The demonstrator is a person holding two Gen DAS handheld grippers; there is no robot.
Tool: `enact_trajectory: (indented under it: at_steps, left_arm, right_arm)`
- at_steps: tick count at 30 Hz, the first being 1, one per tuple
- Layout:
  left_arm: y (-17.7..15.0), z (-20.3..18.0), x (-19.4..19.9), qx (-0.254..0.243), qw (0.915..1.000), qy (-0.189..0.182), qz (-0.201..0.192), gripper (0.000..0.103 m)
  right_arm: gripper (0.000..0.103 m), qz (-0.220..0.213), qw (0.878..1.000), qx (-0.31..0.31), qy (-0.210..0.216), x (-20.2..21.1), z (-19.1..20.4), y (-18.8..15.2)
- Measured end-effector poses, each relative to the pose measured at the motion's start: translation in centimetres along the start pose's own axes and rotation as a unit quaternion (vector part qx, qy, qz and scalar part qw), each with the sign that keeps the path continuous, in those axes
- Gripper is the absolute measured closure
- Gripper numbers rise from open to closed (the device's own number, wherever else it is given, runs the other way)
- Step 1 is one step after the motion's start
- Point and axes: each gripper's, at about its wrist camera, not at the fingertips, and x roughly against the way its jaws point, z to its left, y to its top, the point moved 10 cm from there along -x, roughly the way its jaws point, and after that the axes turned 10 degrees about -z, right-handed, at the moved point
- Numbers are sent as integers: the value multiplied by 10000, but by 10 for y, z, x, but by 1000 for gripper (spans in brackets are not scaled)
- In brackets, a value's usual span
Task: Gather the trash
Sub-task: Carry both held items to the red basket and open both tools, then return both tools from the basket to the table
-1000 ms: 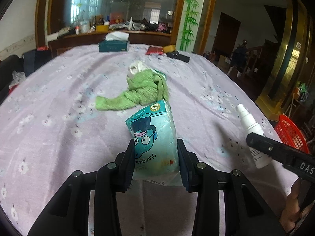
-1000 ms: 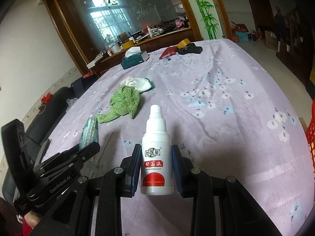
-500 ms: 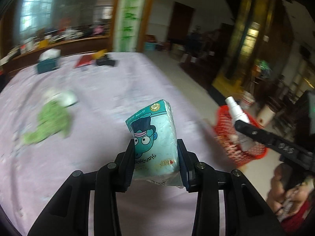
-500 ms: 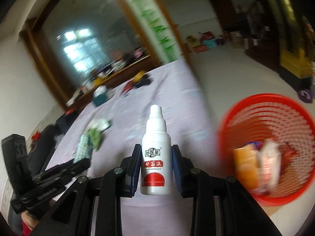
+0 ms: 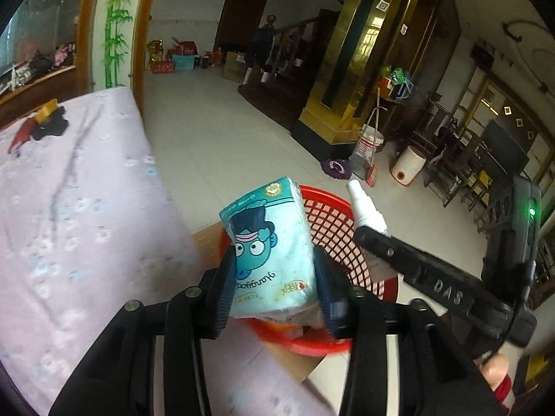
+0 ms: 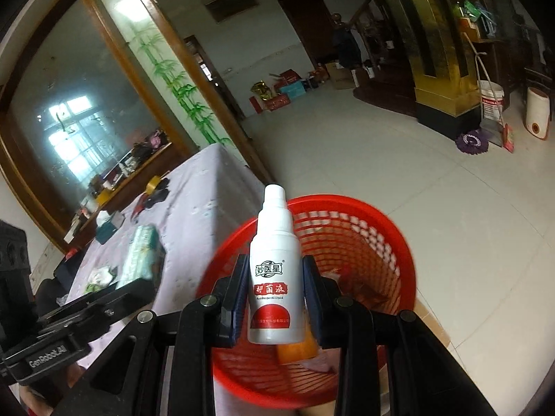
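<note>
1. Moved since the earlier frames: I have swung both grippers off the lilac flowered cloth of the bench [image 5: 79, 208]; a second ago each view showed only cloth, now both look over the round red plastic mesh basket [image 6: 364, 228] on the floor at the bench's edge.
2. Left gripper [image 5: 274, 280]: its jaws have just been opening. The teal soft-plastic tissue pack with the cartoon face [image 5: 270, 242] stands between them; the left pad looks just clear of it, the right one I cannot tell.
3. Right gripper [image 6: 275, 301]: jaws narrow and clamped on the white plastic spray bottle with the red label [image 6: 274, 270], as in the earlier frames.
4. Key relation: the basket lies directly beyond and below both loads. Pack and bottle stand with long axes up along the jaws, tops tilted forward over the rim.
5. Nearness: neither hand is clearly closer. I judge the left release comes first, the pack dropping onto the orange litter [image 6: 295, 350] inside.
</note>
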Motion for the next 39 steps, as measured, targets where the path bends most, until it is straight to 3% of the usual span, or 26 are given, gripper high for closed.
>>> enact_trajectory:
  at_steps: [2, 4, 10, 12, 22, 27, 33, 37, 39]
  left_arm:
    - [2, 1, -12, 137, 9999, -23, 30, 42]
    - [1, 3, -15, 220, 9997, -56, 75, 42]
    - [2, 22, 13, 267, 9996, 20, -33, 41]
    - [3, 36, 29, 256, 9994, 181, -150, 36]
    - [-18, 137, 121, 547, 9921, 1065, -373, 33]
    - [-23, 222, 177, 854, 9769, 1870, -585, 26]
    - [-28, 342, 222, 1657, 9432, 2813, -622, 20]
    - [-34, 385, 209, 2287, 9335, 2721, -467, 20]
    - [-34, 395, 196, 2443, 9327, 2616, -431, 20]
  right_arm:
    - [69, 54, 9998, 56, -179, -6, -10, 2]
    - [68, -7, 9997, 92, -216, -3, -17, 4]
    - [65, -118, 9997, 106, -173, 6, -17, 8]
    - [65, -92, 9999, 120, 9, 9, -3, 6]
    - [57, 364, 9921, 732, 948, -4, 119, -25]
    - [56, 556, 9851, 1021, 1270, -6, 167, -52]
    - [54, 634, 9773, 1333, 1519, 1, 203, -72]
    - [54, 713, 9740, 1471, 1571, -1, 216, -85]
    - [54, 743, 9735, 1485, 1574, -2, 216, -88]
